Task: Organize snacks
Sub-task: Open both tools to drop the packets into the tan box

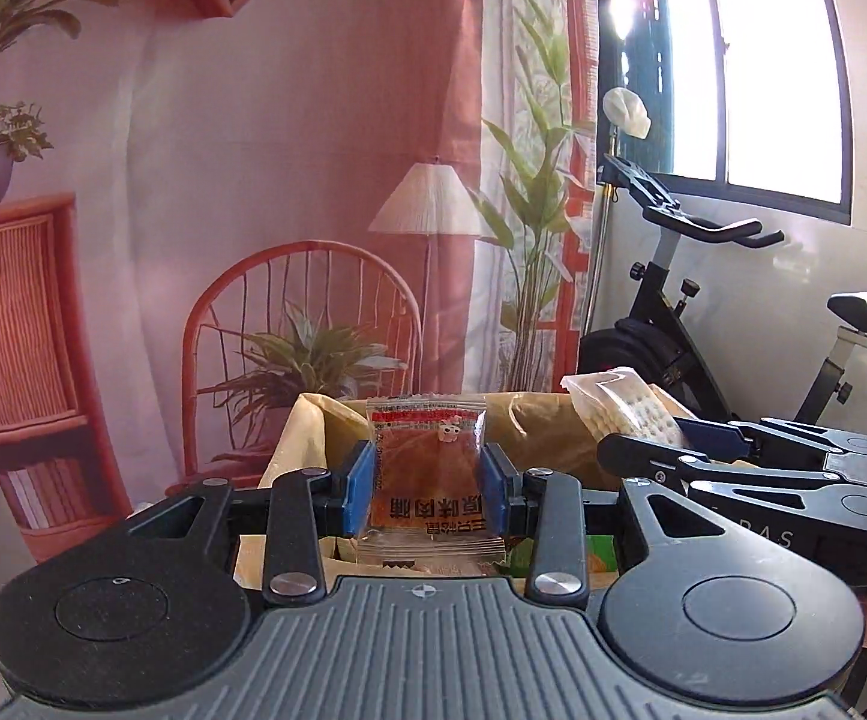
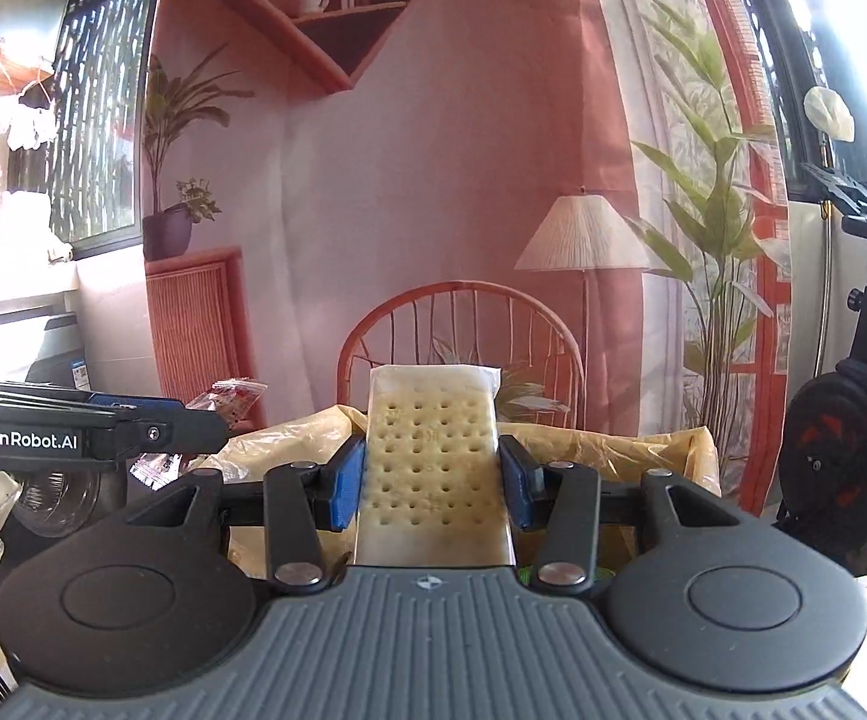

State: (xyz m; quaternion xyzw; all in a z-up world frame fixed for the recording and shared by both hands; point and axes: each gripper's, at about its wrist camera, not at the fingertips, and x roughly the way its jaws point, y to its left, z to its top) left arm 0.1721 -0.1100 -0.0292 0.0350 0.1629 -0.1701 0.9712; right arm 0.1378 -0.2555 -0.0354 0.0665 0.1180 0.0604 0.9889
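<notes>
My left gripper (image 1: 427, 483) is shut on a clear snack packet (image 1: 427, 468) with an orange-brown slab inside and black characters, held upright over a box lined with yellowish plastic (image 1: 313, 420). My right gripper (image 2: 433, 480) is shut on a wrapped pale cracker pack (image 2: 433, 462) dotted with holes, held upright above the same lined box (image 2: 661, 456). The right gripper (image 1: 661, 438) with its cracker pack (image 1: 625, 408) shows at the right of the left wrist view. The left gripper (image 2: 211, 420) and its packet (image 2: 229, 402) show at the left of the right wrist view.
A printed backdrop of a room hangs behind the box. An exercise bike (image 1: 703, 312) stands at the right. More snack packets (image 1: 601, 558) lie low in the box, partly hidden. A clear glass container (image 2: 61, 498) sits at the left.
</notes>
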